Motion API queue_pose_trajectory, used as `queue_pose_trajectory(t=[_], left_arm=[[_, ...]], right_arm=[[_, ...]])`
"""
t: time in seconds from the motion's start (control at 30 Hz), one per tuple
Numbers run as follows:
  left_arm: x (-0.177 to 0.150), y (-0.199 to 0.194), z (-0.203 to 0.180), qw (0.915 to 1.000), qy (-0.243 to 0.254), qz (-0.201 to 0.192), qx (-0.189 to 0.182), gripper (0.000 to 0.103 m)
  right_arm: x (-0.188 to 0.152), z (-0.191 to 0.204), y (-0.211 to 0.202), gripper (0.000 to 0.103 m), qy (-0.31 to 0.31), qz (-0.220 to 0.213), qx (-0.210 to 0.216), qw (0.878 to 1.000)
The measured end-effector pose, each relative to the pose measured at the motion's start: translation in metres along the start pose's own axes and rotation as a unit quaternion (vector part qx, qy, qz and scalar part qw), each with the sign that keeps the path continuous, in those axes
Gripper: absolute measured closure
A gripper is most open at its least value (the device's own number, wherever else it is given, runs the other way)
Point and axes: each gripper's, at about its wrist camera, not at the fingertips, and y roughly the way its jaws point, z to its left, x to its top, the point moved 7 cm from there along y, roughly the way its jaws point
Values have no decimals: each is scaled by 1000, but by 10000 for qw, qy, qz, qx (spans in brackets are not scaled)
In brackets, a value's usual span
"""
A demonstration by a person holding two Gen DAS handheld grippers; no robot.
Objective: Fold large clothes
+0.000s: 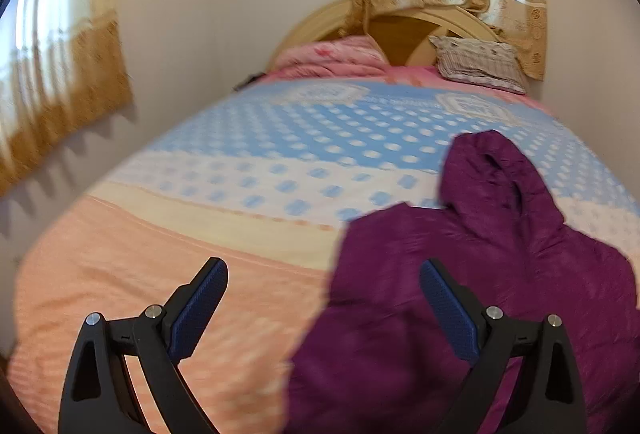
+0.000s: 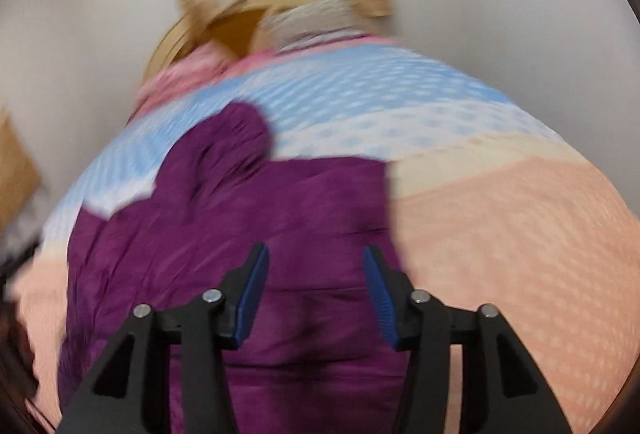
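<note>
Purple jacket [image 1: 460, 294]: 1; pillows: 2.

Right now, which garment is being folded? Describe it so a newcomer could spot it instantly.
Start at the bed with its blue-dotted, peach-banded cover. On the near end lies the purple hooded jacket, hood toward the pillows. It is the only dark, solid-coloured piece there.

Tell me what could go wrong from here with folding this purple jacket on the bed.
1. Both the left gripper and right gripper are open and hold nothing, so a shallow pinch on the puffy purple jacket may slip.
2. The hood lies bunched, so it could end up crooked in the fold.
3. The patterned bedspread sits directly under the jacket, so a deep pinch might catch it too.
</note>
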Motion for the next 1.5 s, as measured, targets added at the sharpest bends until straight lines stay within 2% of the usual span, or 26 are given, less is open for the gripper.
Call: queue_pose_trajectory(t=[0.03, 0.1, 0.17, 0.23, 0.33, 0.5, 0.6, 0.7, 0.77, 0.8, 0.9, 0.97, 1.1, 1.2, 1.5], left_arm=[[-1, 9, -9, 10000, 23, 25, -56, 6], [-10, 30, -25, 9994, 247, 231, -57, 6], [-23, 52, -31, 9975, 486, 429, 286, 6], [-41, 75, -32, 9951, 552, 732, 362, 6], [-57, 94, -33, 9933, 429, 1068, 87, 6], [-52, 85, -26, 9940, 288, 1058, 27, 6], [-31, 59, -9, 9973, -66, 731, -99, 6], [-2, 40, -2, 9993, -189, 301, -96, 6], [9, 35, -4, 9997, -196, 174, -4, 6], [12, 35, -12, 9996, -220, 159, -100, 6], [6, 46, -42, 9988, -59, 285, -394, 6], [-10, 60, -64, 9961, 142, 636, -604, 6], [-42, 103, -73, 9913, 409, 1230, -243, 6], [-49, 108, -73, 9911, 283, 1224, -442, 4], [-52, 112, -77, 9912, 420, 1214, -311, 1]], right_arm=[[-2, 9, 10, 69, -152, 123, -32, 9998], [-8, 12, 31, 69, -206, 348, -82, 9991], [-16, 4, 45, 70, -209, 474, -283, 9983], [-25, -8, 56, 78, -202, 602, -383, 9972], [-36, -13, 62, 85, -421, 651, -519, 9956], [-42, -12, 59, 87, -595, 702, -655, 9936], [-38, -13, 49, 85, -486, 674, -599, 9947], [-16, -10, 23, 84, -279, 225, -539, 9979], [-3, -6, 15, 84, -213, 36, -550, 9983], [5, -4, 14, 84, -159, -10, -538, 9984], [15, -5, 28, 84, 69, 90, -508, 9986], [13, -10, 43, 84, 205, 225, -537, 9981], [-6, -26, 69, 86, 368, 604, -641, 9954], [-19, -29, 75, 89, 196, 640, -669, 9955], [-25, -28, 77, 89, 62, 556, -731, 9958]])
